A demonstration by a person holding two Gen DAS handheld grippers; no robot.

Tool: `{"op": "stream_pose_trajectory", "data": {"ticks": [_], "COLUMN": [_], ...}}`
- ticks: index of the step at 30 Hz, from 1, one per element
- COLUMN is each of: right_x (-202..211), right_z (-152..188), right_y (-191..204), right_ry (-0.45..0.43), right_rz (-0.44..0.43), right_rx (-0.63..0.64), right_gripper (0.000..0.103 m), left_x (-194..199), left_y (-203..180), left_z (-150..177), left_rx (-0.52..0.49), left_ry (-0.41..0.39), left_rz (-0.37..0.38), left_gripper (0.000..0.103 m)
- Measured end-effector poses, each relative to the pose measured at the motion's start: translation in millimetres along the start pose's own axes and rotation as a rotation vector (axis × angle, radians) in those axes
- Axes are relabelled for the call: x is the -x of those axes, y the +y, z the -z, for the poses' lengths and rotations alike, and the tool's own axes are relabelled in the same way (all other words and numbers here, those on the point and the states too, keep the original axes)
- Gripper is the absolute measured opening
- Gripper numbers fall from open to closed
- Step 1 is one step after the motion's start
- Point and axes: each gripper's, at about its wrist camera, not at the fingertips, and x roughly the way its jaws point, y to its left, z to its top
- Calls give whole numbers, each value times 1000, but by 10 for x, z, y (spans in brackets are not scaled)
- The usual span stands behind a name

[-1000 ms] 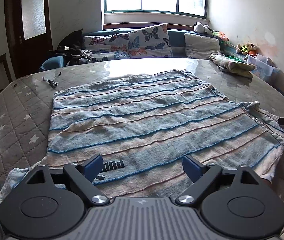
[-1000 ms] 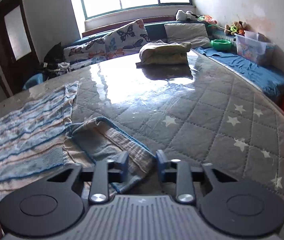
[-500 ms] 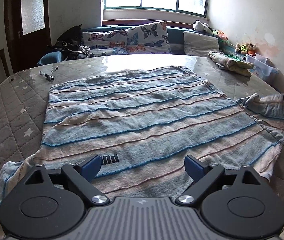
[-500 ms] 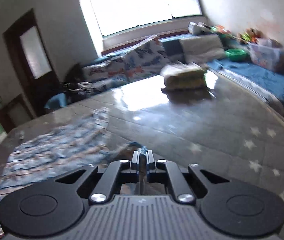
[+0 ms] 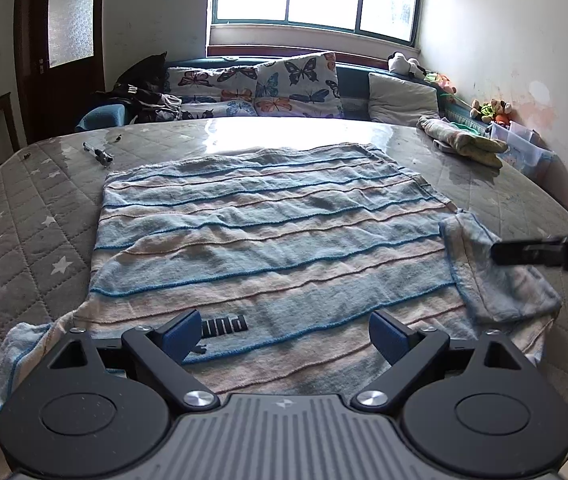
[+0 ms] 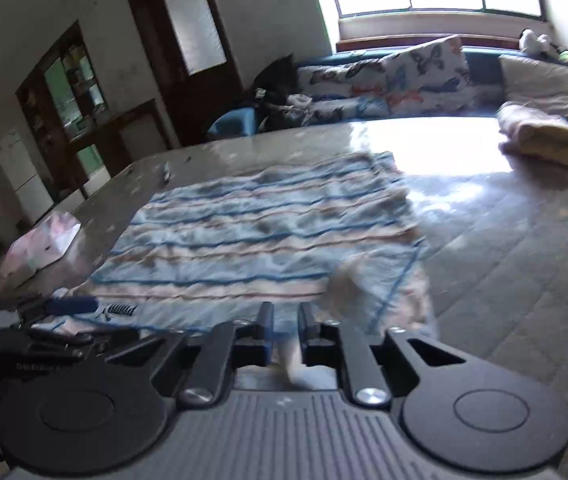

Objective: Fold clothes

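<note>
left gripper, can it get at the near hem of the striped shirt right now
Probably yes: the left gripper hangs open just above the striped shirt, with nothing between its fingers and the cloth below.

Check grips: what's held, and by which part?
Right gripper: sleeve edge of the striped top sits between its opening jaws. Left gripper: open, empty.

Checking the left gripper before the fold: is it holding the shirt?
No, the left gripper stands wide open above the shirt, its pads clear of the cloth.
</note>
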Motion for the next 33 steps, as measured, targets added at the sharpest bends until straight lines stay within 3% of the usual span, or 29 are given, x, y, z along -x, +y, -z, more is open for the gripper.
{"op": "stream_pose_trajectory", "data": {"ticks": [4,12,18,27,33], "right_x": [41,-232,-557,-799,-610], "right_z": [-66,-397,-498,-481,-565], "right_y": [-27,-509,-606,-632,-643], "right_ry": [0,65,103,131,106], "right_rz": [0,101,116,101,80], "right_rx": [32,68,125,160,154], "right_gripper": [21,21,21,21,21], "left_x": [-1,-70,-169,-390,-521], "left_y": [-51,-460,-839,-1177,-1196], "left_z": [-75,-275,-346,-291,-210], "left_rx": [-7,-57,-119,-171,-177], "left_ry": [-11,-24,-8,43,80], "left_rz": [22,175,284,409,435], "left_gripper": [93,90,79,47,45]}}
